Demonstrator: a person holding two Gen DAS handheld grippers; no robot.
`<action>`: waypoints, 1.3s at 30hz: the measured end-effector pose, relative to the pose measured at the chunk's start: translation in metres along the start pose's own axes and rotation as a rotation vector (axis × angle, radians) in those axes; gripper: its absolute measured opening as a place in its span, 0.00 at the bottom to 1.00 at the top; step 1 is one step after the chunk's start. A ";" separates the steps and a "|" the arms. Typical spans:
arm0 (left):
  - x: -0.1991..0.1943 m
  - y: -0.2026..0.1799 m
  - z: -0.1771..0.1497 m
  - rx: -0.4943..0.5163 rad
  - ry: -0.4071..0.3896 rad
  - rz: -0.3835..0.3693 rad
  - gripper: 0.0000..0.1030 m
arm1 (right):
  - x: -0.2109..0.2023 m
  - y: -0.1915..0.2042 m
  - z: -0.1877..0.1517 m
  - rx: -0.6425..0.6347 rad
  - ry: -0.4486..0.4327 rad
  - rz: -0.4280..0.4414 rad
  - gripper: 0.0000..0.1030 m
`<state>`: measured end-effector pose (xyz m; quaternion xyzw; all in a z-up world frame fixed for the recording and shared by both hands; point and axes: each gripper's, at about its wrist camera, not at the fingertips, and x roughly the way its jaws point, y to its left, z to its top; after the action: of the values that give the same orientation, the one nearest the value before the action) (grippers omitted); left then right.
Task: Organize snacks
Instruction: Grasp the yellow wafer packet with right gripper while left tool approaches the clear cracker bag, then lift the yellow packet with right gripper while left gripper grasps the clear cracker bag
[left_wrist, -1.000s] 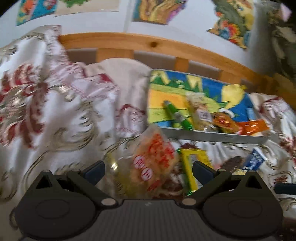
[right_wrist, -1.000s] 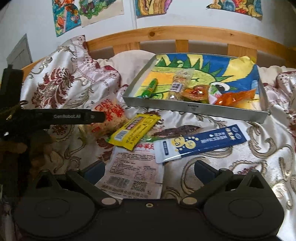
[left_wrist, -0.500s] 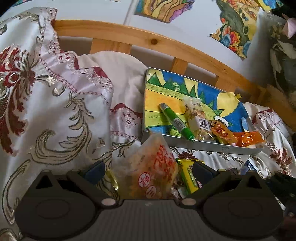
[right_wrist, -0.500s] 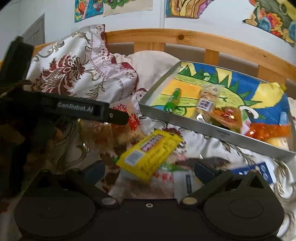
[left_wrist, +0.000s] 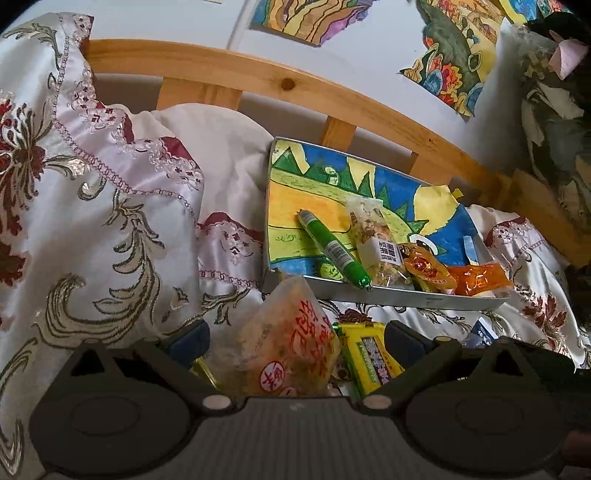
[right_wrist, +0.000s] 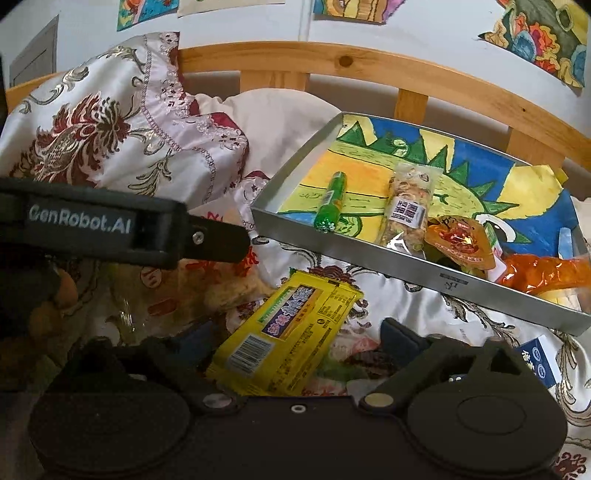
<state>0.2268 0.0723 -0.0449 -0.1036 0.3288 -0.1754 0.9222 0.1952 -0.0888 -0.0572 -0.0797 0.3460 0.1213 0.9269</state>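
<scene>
Snacks all over a bed covered in shiny white satin bedding with red and gold flower embroidery (left_wrist: 110, 229), and both grippers are working at the loose pile in front of the shallow silver metal tray lined with a colourful crayon drawing (right_wrist: 417, 271). Left gripper (left_wrist: 295, 338) has its fingers spread wide on either side of a clear puffy bag of golden crackers with red lettering (left_wrist: 291, 347), which sits between them; can't tell if the pads actually touch it. Right gripper (right_wrist: 295, 336) is also spread open, straddling a flat yellow snack packet with a barcode (right_wrist: 288, 332) that lies tilted on the bedding just short of the tray's near wall. Already inside the tray: a green sausage-shaped stick (right_wrist: 330, 206), a clear-wrapped grain bar with a white label (right_wrist: 406, 206), a small orange-red sealed pouch (right_wrist: 460, 240) and a shiny orange wrapper (right_wrist: 543, 273), lined up roughly side by side. A blue and white packet (right_wrist: 539, 363) pokes out by the right gripper's right finger. Wooden bed rail (right_wrist: 369, 68) runs behind.
</scene>
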 end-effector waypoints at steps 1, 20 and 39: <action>0.000 0.000 0.000 0.001 0.005 -0.002 0.99 | 0.000 0.000 0.000 -0.002 0.006 0.004 0.80; 0.011 -0.011 -0.001 0.116 0.167 0.017 0.74 | -0.022 -0.019 -0.013 -0.009 0.007 0.021 0.57; 0.020 -0.006 -0.004 0.110 0.237 0.027 0.65 | 0.001 -0.030 0.000 -0.028 0.052 0.102 0.57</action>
<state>0.2372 0.0583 -0.0572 -0.0273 0.4268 -0.1918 0.8834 0.2036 -0.1172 -0.0559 -0.0782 0.3717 0.1713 0.9090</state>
